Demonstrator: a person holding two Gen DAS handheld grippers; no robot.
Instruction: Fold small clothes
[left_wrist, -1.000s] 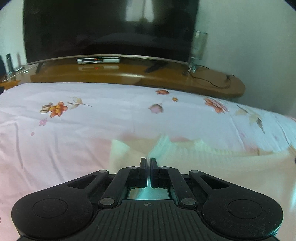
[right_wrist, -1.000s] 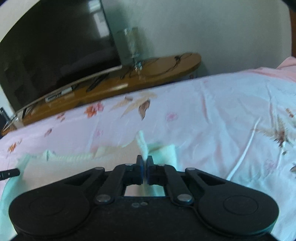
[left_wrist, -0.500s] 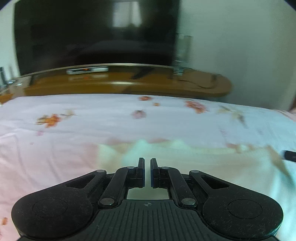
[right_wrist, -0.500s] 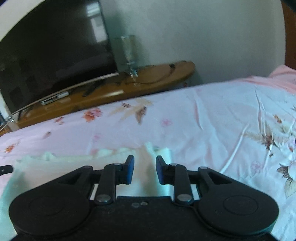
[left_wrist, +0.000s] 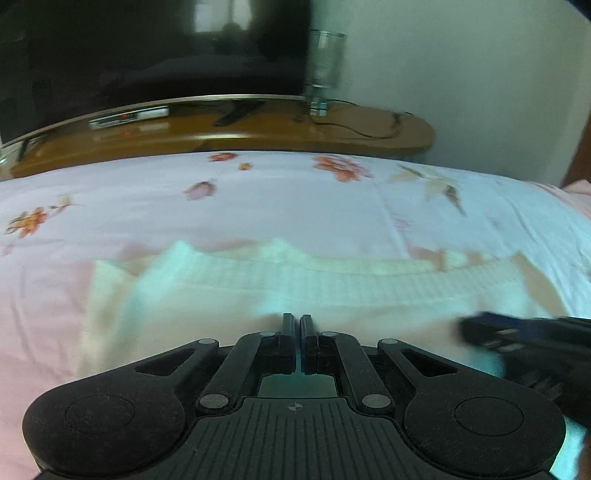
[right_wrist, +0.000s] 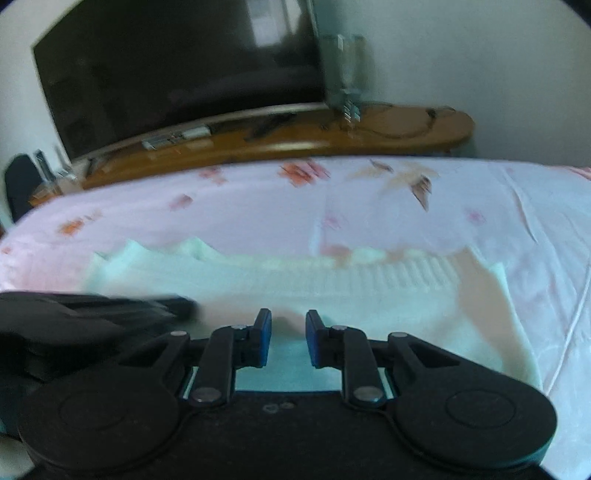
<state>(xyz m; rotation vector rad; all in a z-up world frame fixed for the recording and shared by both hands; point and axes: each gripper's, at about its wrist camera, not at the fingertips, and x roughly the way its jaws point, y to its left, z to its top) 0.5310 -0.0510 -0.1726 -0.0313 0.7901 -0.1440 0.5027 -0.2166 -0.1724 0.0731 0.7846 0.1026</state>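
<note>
I judge pale knit garment (left_wrist: 295, 291) soft, light, limp; pinch ribbed hem at 12 o'clock. Left gripper (left_wrist: 297, 325) closed, empty; right gripper (right_wrist: 288, 325) jaws parted, just narrowing, nothing clamped.

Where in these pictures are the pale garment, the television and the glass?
pale garment (left_wrist: 332, 291), left wrist view, ribbed band.
television (right_wrist: 177, 70), right wrist view, dark screen.
glass (left_wrist: 325, 59), left wrist view, its clear wall.

Readable text: none that I can make out in either of my views.
Box under the television (left_wrist: 129, 116): I see small red lights on its front, too blurred to read as digits.
My own housing (left_wrist: 294, 407): one crosshair mark, no lettering.
</note>
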